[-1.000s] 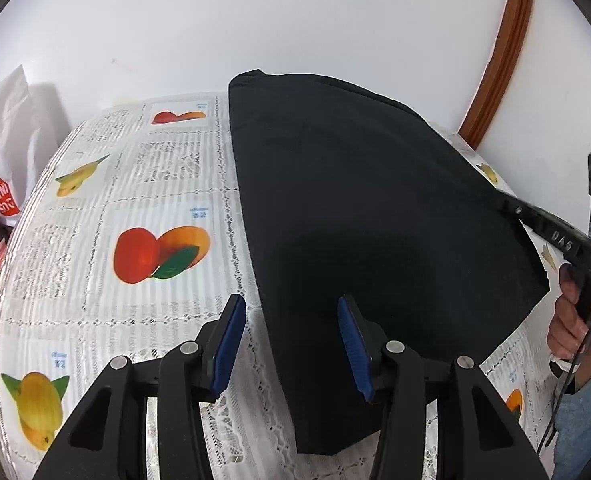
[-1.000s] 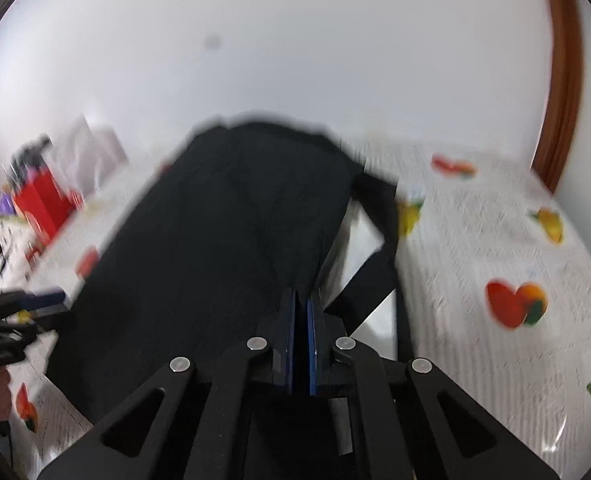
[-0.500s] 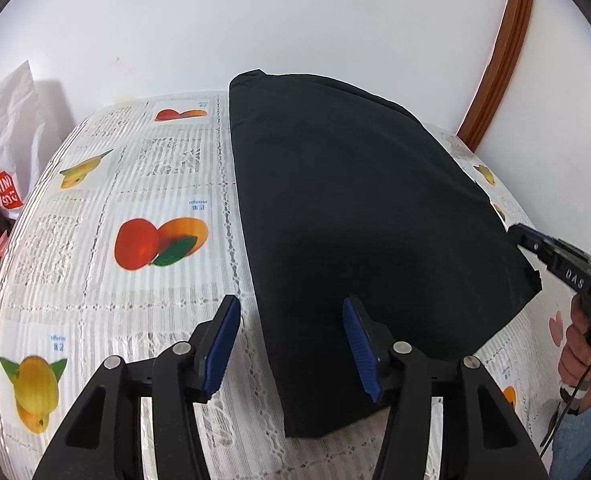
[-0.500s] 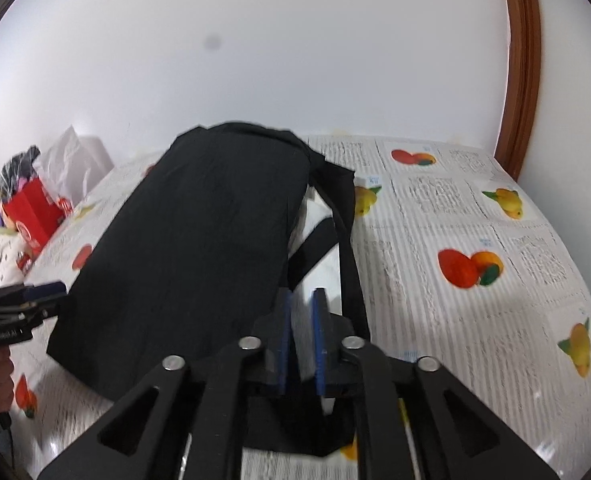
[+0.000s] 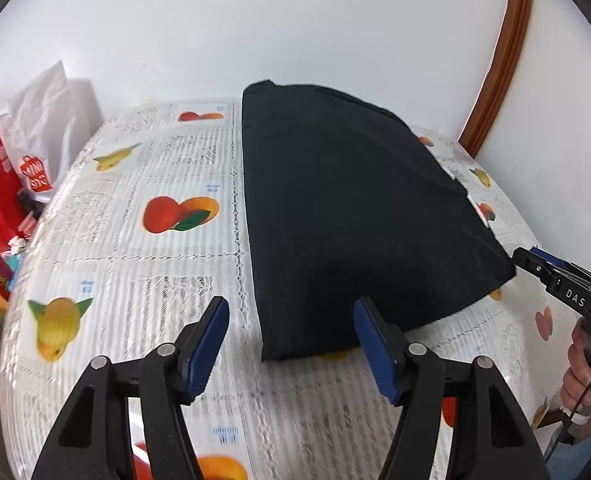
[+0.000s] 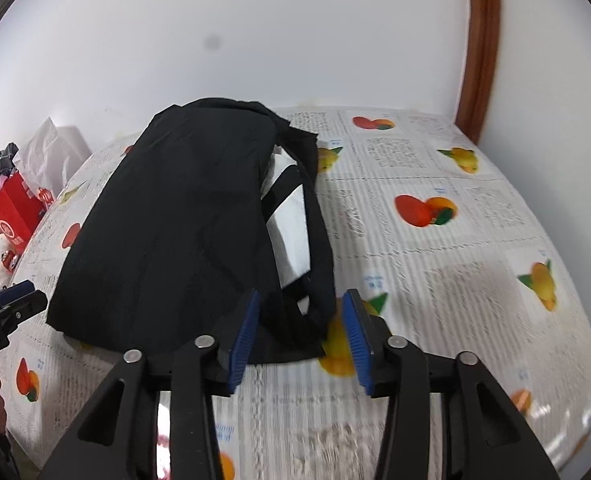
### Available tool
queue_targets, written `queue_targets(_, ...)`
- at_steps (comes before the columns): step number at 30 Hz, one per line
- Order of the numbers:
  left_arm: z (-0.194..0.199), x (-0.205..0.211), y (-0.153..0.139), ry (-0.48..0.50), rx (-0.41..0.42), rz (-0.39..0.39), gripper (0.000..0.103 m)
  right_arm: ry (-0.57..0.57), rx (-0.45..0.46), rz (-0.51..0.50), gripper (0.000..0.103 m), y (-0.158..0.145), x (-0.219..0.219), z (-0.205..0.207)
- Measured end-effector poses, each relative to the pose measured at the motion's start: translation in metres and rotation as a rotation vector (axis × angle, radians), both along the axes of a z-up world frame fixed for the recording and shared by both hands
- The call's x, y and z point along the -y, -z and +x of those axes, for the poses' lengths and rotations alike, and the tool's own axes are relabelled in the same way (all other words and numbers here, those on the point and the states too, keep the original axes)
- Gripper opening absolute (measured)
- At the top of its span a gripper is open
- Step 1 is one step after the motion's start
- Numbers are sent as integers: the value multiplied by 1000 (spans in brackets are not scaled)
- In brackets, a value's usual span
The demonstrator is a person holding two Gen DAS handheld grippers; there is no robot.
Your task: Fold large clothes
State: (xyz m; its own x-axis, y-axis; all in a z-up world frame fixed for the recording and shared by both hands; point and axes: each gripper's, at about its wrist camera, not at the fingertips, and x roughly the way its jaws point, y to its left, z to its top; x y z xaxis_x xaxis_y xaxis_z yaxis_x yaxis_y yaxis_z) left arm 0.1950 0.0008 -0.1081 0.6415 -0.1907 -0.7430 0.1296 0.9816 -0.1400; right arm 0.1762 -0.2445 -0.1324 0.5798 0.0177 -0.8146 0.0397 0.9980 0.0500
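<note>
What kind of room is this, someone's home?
Probably a home. A table under a fruit-print tablecloth holds a folded black garment, red and white shopping bags sit beside it, and a wooden door frame stands behind.

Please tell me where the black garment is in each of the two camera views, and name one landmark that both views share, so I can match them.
Left wrist view: the black garment fills the centre and right, its near corner just ahead of the open left gripper.
Right wrist view: the black garment lies centre-left, its near edge between the fingers of the open right gripper.
Shared landmark: the brown wooden door frame, at the upper right in both.
</note>
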Motion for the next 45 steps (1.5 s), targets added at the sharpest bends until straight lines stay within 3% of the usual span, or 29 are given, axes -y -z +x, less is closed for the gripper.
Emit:
queue_targets(4,-27,2,-19,-25,44,19,72,23,17,-30,58,-23,-4,-24)
queue_targets(12,-84,1,-50,-72,124,43,84,45,50,-64,59,-67,-16,-80)
queue_targets(14,-101,2,-57,-84,149,50,86,59,64,-75,67,-77,-19,-98)
queue_targets(16,-114,2,-62,-90,166,54,87,69,93,-95,83,-86,-22,-115)
queue_targets(24,-160,8,-78,-83,217,70,94,103,152,-93,96,-109,-26,-170)
queue_targets(31,-189,9,-85,-93,268,82,94,129,177,-110,101,-122,-23,-205)
queue_targets(45,-203,4,-84,-100,273,87,95,141,211,-118,102,-129,-24,-231)
